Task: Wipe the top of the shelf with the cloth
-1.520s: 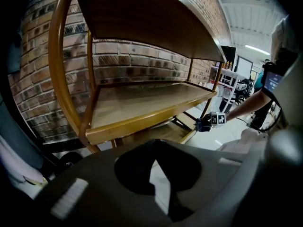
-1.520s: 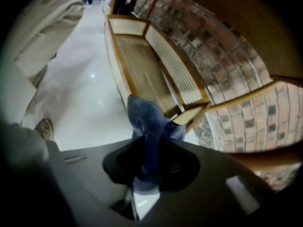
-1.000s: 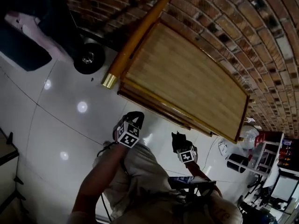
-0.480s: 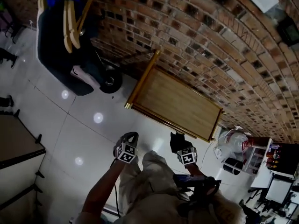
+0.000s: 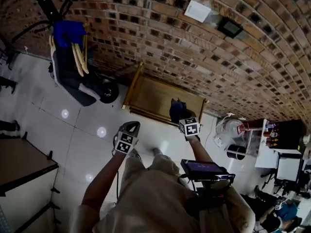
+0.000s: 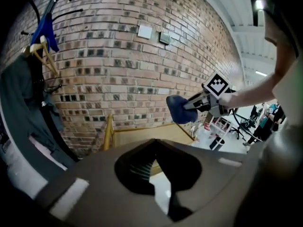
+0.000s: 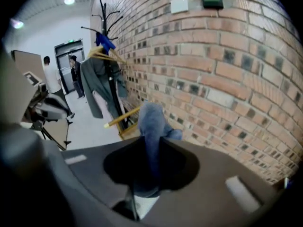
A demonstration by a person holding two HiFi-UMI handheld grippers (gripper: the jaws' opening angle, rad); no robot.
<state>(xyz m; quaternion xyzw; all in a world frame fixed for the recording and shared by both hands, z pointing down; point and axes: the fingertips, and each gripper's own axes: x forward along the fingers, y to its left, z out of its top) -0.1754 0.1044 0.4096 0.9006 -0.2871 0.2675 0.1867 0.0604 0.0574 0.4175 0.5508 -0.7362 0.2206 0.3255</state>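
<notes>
The blue cloth (image 7: 152,126) sits squarely between the fingers of your right gripper (image 5: 179,114). In the right gripper view it fills the gap and bunches out past the tips toward the upper middle of the frame. Those fingers are closed down on it, pinching the fabric from both sides.

In the head view, the cloth (image 5: 174,106) shows at the centre of the frame, over the near edge of the wooden shelf (image 5: 155,97), towards its right half. In the left gripper view, the same cloth (image 6: 180,109) hangs right of centre against the brick wall (image 6: 118,65). There it is above the shelf top (image 6: 142,135) and looks clear of the wood.

Your left gripper (image 5: 131,127) is lower left of centre in the head view, over the white floor (image 5: 87,115) and short of the shelf's left corner. In its own view the fingers are drawn almost together, with only a thin sliver of floor and wood showing between them. They grip nothing and touch nothing.
</notes>
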